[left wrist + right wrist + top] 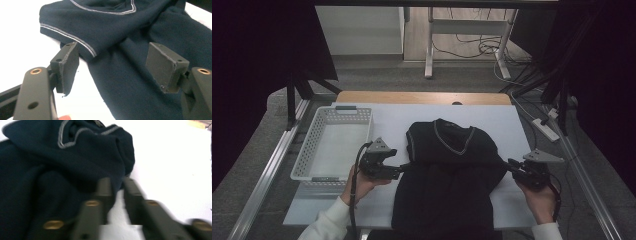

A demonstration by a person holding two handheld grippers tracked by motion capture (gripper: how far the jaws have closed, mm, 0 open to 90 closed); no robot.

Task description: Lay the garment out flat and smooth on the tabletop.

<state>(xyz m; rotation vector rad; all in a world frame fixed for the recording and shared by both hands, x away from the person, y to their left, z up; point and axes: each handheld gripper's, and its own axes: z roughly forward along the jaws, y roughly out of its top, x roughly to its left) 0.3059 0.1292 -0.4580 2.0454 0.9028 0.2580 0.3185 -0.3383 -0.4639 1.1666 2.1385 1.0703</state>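
A dark navy sweater (pixel 447 170) with pale trim at its V-neck lies folded on the white table cover (pixel 507 122), its lower part hanging over the near edge. My left gripper (pixel 404 169) sits at the sweater's left edge. In the left gripper view its jaws (pixel 112 53) stand wide open over the fabric (pixel 130 50), with a trimmed sleeve cuff (pixel 82 42) between them and neither pad pressing it. My right gripper (pixel 510 165) is at the sweater's right edge. Blurred in the right gripper view, its jaws (pixel 118 183) stand a narrow gap apart, their tips at the cloth's edge (pixel 62 170).
A white perforated basket (pixel 314 145) stands on the left of the table, close to my left hand. A strip of wooden tabletop (pixel 422 97) runs along the far edge. Desk legs and cables lie on the floor beyond.
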